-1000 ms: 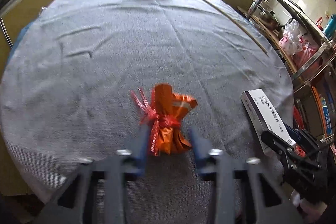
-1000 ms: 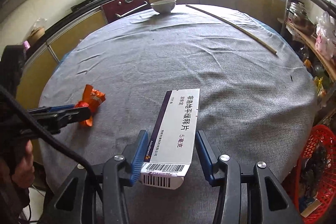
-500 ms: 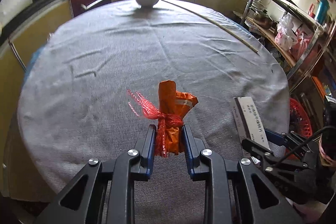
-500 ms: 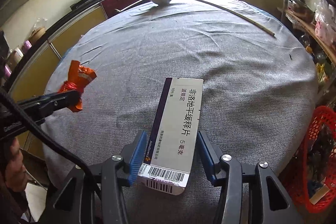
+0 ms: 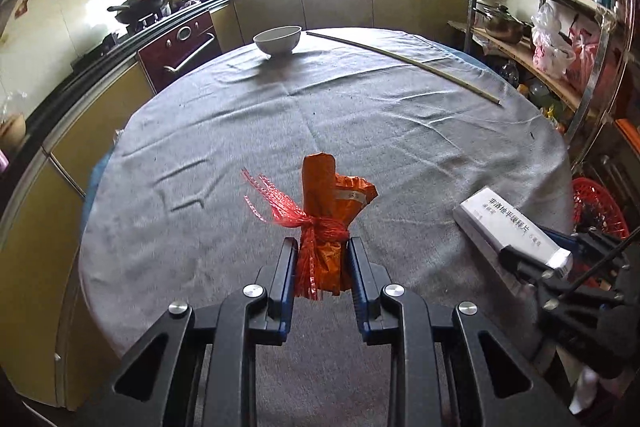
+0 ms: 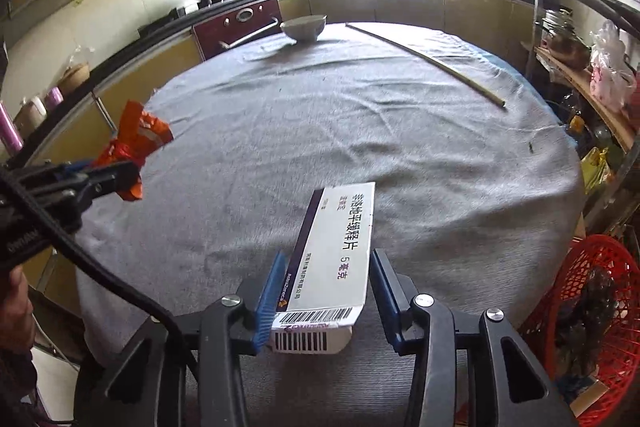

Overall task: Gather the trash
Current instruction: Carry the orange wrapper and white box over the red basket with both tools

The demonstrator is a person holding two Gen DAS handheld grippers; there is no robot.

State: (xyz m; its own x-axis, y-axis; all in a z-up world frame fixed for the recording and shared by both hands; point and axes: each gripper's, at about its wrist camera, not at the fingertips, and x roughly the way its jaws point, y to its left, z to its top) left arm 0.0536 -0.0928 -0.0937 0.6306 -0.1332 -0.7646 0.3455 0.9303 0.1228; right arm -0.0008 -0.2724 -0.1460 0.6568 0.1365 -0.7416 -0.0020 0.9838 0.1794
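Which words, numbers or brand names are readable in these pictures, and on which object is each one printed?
"非洛地平缓释片": top face of the white medicine box.
"5 毫克": same face, in red.
"AstraZeneca": its purple side strip, tiny, read with doubt.
Barcode digits and the other small print on the box: too small.
White label on the orange wrapper: blurred.

one wrapper (image 5: 328,223), one box (image 6: 336,251), one bowl (image 5: 277,41), one stick (image 5: 404,61)

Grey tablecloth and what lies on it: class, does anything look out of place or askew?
Yes. A long thin stick lies slanted across the tablecloth near the white bowl, an odd thing on a dining table. The cloth is also wrinkled.
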